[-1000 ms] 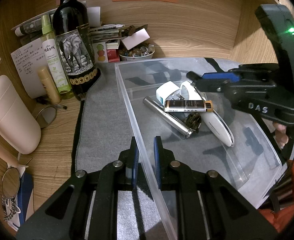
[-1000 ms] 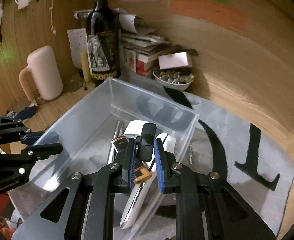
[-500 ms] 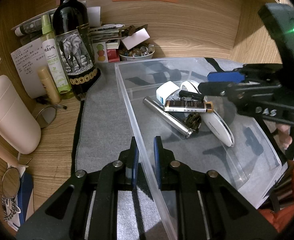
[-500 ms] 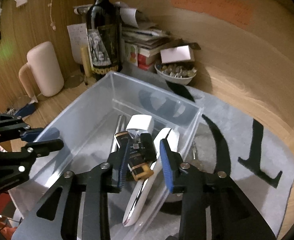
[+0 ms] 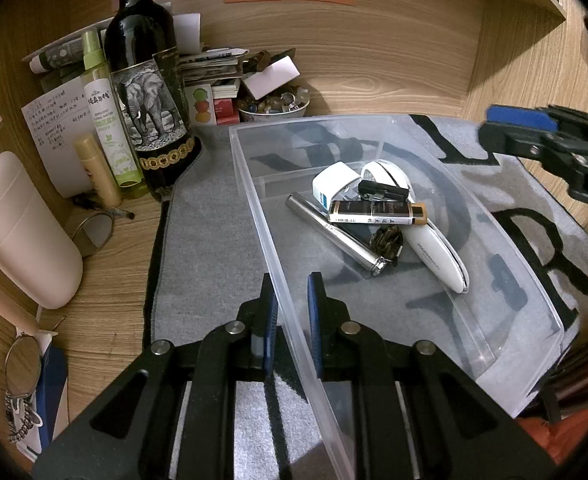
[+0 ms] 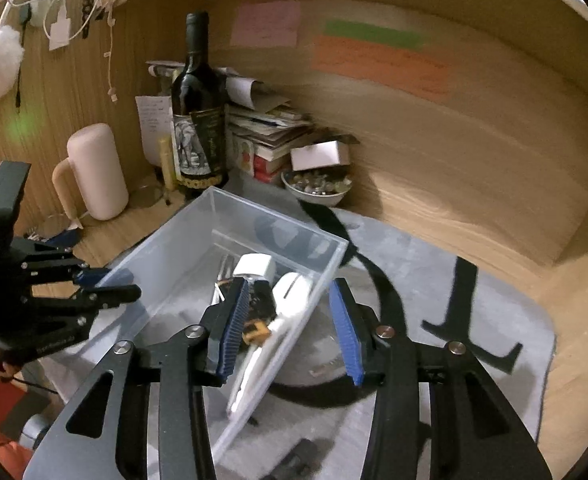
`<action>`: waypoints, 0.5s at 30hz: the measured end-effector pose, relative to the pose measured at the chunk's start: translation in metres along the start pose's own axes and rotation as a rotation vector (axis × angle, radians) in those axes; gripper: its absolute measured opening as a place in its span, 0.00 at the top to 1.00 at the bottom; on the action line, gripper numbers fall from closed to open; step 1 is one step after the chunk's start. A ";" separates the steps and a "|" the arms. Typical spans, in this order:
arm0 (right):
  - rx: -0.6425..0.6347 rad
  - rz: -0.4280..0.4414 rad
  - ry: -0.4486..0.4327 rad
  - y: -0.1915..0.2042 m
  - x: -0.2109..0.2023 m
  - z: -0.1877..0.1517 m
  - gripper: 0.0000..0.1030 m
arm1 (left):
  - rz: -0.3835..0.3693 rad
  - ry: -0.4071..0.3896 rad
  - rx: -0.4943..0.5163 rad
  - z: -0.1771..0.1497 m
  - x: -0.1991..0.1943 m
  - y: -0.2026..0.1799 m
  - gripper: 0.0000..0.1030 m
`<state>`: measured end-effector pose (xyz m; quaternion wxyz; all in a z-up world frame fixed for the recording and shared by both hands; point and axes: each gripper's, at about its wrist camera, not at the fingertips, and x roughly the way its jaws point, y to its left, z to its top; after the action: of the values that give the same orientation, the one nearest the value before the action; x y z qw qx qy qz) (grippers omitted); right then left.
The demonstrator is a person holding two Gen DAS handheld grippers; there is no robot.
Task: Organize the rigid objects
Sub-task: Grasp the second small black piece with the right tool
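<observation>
A clear plastic bin (image 5: 254, 200) (image 6: 326, 276) sits on a grey mat. Inside lie a silver tube (image 5: 334, 236), a white charger block (image 5: 330, 182), a white oval device (image 5: 434, 256), a black and gold lighter (image 5: 378, 213) and a small black clip (image 5: 382, 190) on top of the pile. My left gripper (image 5: 290, 300) is shut on the bin's near left wall. My right gripper (image 6: 290, 324) is open and empty, raised above the bin's right side; it also shows at the right in the left wrist view (image 5: 534, 136).
A dark wine bottle (image 5: 146, 92), a green spray bottle (image 5: 108, 120), a small tube (image 5: 96, 172), a pink jug (image 5: 18, 232), a bowl of stones (image 5: 274, 106) and stacked books stand at the back. Glasses (image 5: 22, 364) lie at left. Wooden walls close the back and right.
My right gripper opened, let the small black clip drop onto the pile in the bin, then drew back up and to the right. My left gripper kept its hold on the bin wall.
</observation>
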<state>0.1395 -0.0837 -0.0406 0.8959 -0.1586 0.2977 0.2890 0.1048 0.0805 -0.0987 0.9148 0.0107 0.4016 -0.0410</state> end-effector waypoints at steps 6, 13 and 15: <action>0.039 -0.031 0.029 -0.014 -0.008 -0.022 0.62 | 0.000 0.000 0.000 0.000 0.000 0.000 0.86; 0.100 -0.050 0.136 -0.029 -0.003 -0.059 0.62 | 0.000 0.000 -0.001 0.000 0.000 0.000 0.86; 0.127 -0.035 0.167 -0.031 -0.001 -0.070 0.62 | 0.000 0.000 -0.001 0.000 0.000 0.000 0.86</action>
<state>0.1277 -0.1403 -0.0904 0.8811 -0.1303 0.3864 0.2397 0.1047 0.0806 -0.0988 0.9149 0.0103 0.4015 -0.0409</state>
